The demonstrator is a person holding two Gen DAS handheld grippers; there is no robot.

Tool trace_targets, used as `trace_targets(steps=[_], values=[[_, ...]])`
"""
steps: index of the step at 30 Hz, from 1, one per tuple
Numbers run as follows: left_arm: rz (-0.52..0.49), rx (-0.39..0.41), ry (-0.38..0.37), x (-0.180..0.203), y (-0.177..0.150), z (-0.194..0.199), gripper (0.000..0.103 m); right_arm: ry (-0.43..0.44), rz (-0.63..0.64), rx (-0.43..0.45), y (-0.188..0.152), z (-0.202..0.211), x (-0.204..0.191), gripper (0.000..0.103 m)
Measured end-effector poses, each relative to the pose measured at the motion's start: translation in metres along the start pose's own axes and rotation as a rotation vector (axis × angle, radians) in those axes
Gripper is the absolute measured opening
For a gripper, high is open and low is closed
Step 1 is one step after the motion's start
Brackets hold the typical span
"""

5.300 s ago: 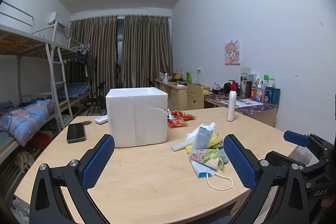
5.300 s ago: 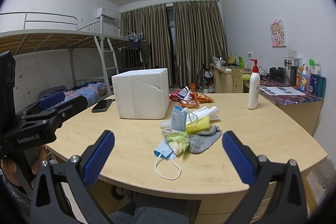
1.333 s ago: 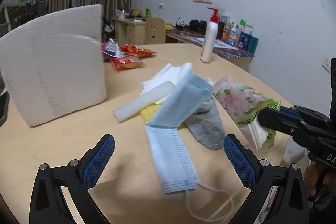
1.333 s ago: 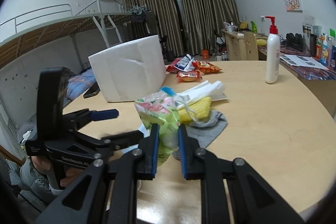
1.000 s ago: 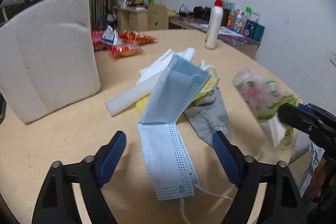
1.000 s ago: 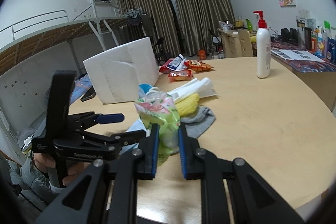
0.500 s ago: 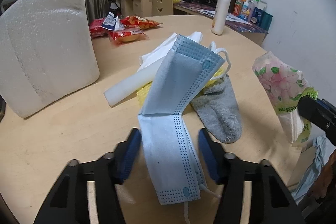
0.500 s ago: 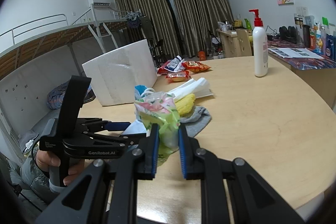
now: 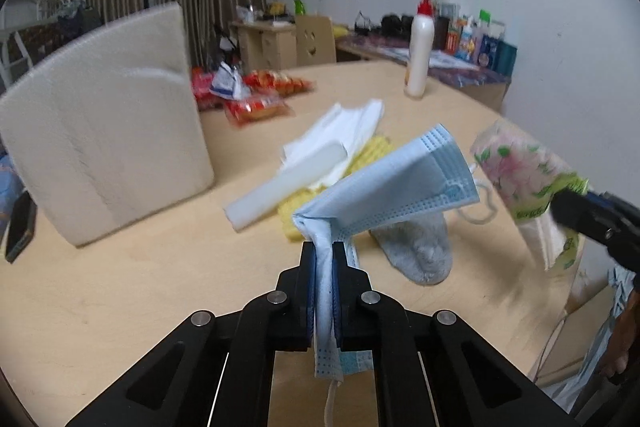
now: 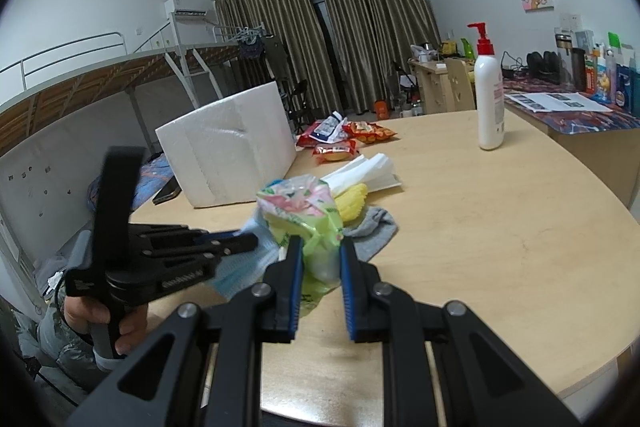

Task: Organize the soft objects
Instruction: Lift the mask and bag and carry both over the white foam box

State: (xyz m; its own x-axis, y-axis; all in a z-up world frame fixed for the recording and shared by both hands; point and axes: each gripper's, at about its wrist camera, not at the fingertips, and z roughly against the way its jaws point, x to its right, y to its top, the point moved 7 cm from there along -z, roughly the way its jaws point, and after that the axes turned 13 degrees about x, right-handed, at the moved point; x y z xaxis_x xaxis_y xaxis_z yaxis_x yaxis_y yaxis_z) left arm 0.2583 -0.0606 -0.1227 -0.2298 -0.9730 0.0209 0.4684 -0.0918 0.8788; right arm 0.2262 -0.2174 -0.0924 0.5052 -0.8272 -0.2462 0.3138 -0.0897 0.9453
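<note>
My left gripper (image 9: 324, 259) is shut on a blue face mask (image 9: 396, 183), lifted off the round wooden table (image 9: 120, 287); it also shows in the right wrist view (image 10: 236, 241). My right gripper (image 10: 319, 255) is shut on a floral tissue pack (image 10: 300, 207), held above the table; the pack shows at the right of the left wrist view (image 9: 524, 171). A grey sock (image 9: 420, 247), a yellow cloth (image 10: 352, 201) and white tissues (image 9: 340, 135) lie in a pile. A white foam box (image 9: 104, 143) stands at the left.
Snack packets (image 9: 256, 95) lie behind the pile. A white pump bottle (image 10: 489, 91) stands at the far right of the table. A phone (image 9: 20, 223) lies left of the foam box. A bunk bed (image 10: 100, 75) and desks stand beyond.
My left gripper has closed on the blue mask and lifted it. My right gripper keeps holding the tissue pack, almost still.
</note>
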Motion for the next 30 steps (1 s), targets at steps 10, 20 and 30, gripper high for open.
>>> trace_targets(steps=[10, 20, 30], values=[[0.017, 0.153, 0.051, -0.014, 0.037, 0.055, 0.007, 0.009, 0.025, 0.057, 0.018, 0.013, -0.017, 0.021], [0.028, 0.271, 0.115, -0.03, 0.056, 0.11, 0.007, 0.046, 0.061, 0.118, 0.039, 0.02, -0.043, 0.021], [0.036, 0.365, 0.231, -0.061, 0.065, 0.156, 0.007, 0.099, 0.093, 0.153, 0.055, 0.009, -0.069, 0.021]])
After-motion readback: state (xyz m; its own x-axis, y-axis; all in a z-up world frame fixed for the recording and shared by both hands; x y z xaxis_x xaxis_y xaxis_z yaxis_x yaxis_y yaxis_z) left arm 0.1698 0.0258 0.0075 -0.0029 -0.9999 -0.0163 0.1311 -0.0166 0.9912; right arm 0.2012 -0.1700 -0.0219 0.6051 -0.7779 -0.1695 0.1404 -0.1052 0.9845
